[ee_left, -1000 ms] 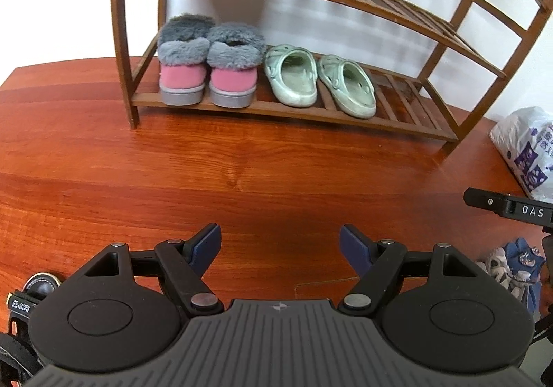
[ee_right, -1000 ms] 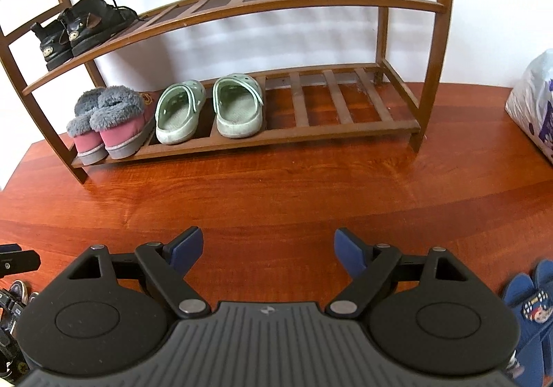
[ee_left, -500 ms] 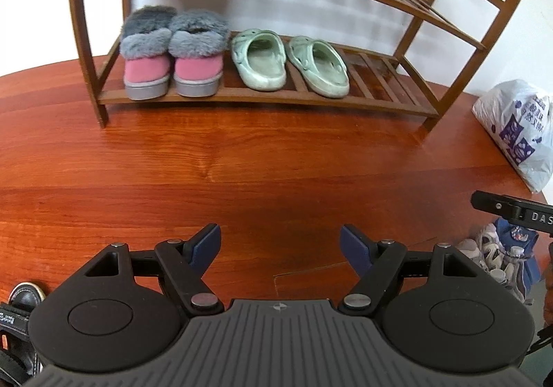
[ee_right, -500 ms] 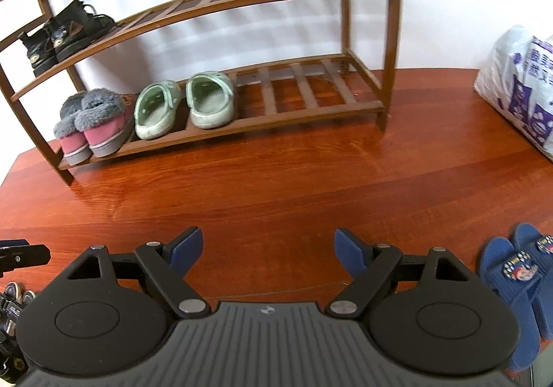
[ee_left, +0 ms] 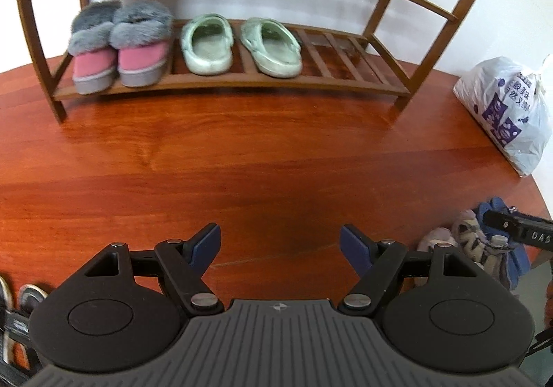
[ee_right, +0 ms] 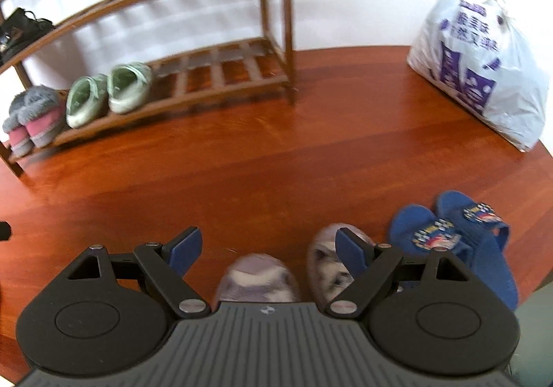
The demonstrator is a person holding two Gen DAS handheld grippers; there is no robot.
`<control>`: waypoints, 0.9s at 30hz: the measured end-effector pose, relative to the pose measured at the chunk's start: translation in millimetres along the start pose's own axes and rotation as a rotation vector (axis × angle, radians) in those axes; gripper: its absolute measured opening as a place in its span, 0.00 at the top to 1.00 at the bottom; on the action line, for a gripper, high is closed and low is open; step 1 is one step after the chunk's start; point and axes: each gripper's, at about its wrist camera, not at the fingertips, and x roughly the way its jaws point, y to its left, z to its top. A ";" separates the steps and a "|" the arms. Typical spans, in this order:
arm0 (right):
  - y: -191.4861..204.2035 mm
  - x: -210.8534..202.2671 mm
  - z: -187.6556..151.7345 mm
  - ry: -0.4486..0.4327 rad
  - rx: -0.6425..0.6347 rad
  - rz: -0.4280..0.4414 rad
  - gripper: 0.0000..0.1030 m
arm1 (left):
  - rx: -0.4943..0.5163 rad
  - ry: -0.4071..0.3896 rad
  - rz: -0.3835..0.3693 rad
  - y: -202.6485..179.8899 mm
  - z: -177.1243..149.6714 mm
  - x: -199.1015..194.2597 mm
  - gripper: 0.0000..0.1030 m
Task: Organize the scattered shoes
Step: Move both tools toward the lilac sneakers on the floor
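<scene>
While tongs: the right tongs and left tongs are spread, holding nothing.
Shoes: grey sneakers low middle.
Tip: lower slowly, pinch one side.

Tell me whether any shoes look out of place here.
Yes. A pair of blue slippers and pale grey-white sneakers sit loose on the red wooden floor, off the brown slatted shoe rack, whose bottom shelf has free space beside the green clogs.
</scene>
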 end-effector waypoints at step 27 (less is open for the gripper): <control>-76.3 58.5 -62.9 0.207 -0.121 0.054 0.10 | -0.046 0.036 0.083 -84.8 -60.9 -1.7 0.24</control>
